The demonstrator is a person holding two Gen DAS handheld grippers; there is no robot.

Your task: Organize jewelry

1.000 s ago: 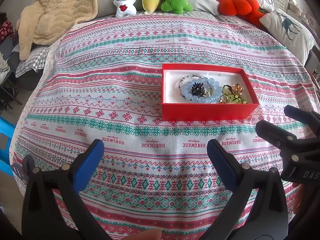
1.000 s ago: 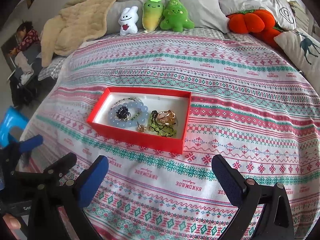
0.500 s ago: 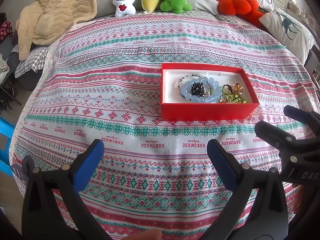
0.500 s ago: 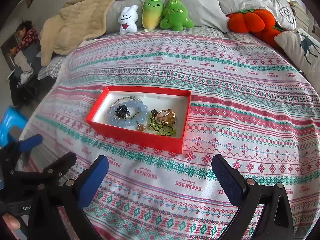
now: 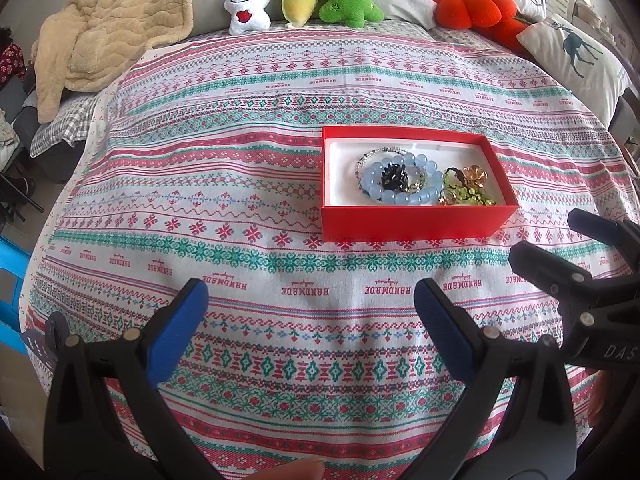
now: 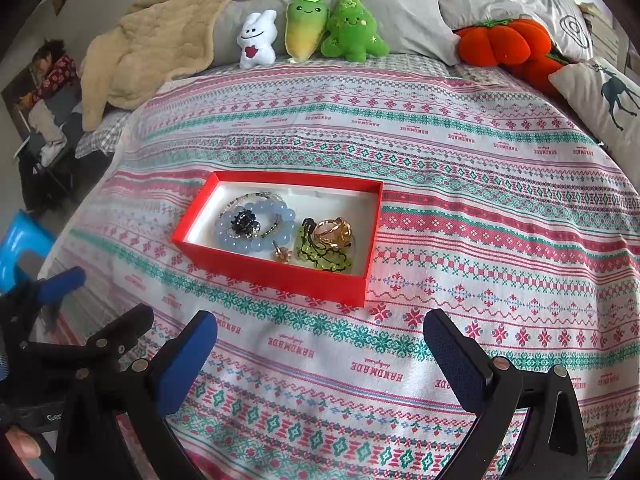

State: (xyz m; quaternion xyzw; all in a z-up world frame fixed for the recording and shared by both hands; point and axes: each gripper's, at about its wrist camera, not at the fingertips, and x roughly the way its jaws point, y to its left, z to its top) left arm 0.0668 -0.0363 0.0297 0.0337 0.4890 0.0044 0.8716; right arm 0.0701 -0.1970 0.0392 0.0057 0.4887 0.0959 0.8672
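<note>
Ahead of both wide-open, empty tongs, left (image 5: 310,306) and right (image 6: 320,334), red box (image 6: 280,276) holds tangled jewelry (image 6: 280,230); grabbing blue beads (image 5: 404,182) could drag neighbours out.

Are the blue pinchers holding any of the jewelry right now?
No. The left gripper and right gripper are both open and empty; the blue bead bracelet lies in the red cardboard box.

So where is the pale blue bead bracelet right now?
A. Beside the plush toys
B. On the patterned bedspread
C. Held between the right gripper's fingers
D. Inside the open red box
D: the pale blue bead bracelet lies inside the open red box, among other jewelry.
</note>
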